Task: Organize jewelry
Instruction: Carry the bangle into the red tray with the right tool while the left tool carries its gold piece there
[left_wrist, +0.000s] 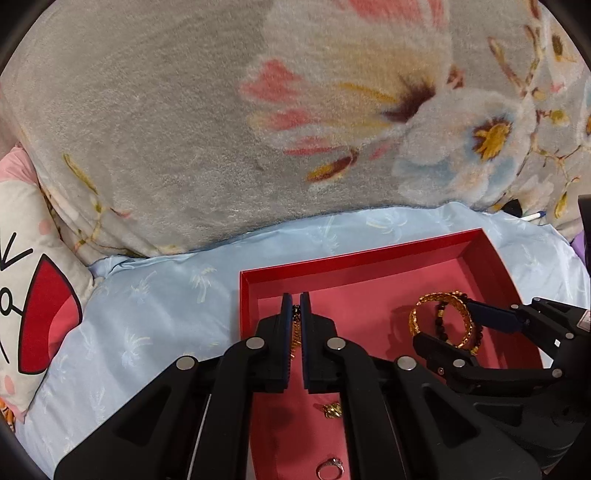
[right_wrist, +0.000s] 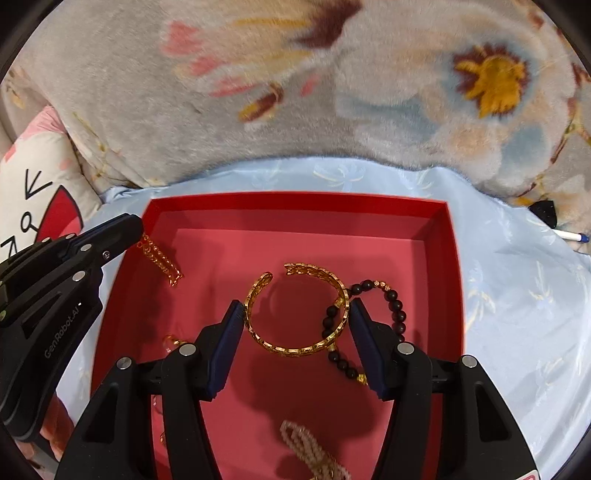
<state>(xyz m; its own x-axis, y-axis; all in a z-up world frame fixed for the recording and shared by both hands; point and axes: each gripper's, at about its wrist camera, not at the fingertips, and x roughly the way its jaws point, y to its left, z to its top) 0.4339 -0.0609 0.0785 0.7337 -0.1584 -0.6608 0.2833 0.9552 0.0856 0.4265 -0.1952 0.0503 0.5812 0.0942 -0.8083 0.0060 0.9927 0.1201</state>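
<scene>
An open red box lies on a light blue sheet. My left gripper is shut on a gold chain, which dangles over the box's left side. The right gripper is shut on a gold bangle, one pad on each side of it. A black bead bracelet is looped through the bangle and hangs from it. On the box floor lie a pearl bracelet, a small gold piece and a silver ring.
A thick grey floral blanket rises right behind the box. A cartoon pillow sits at the left. A white pen lies on the blue sheet at the far right.
</scene>
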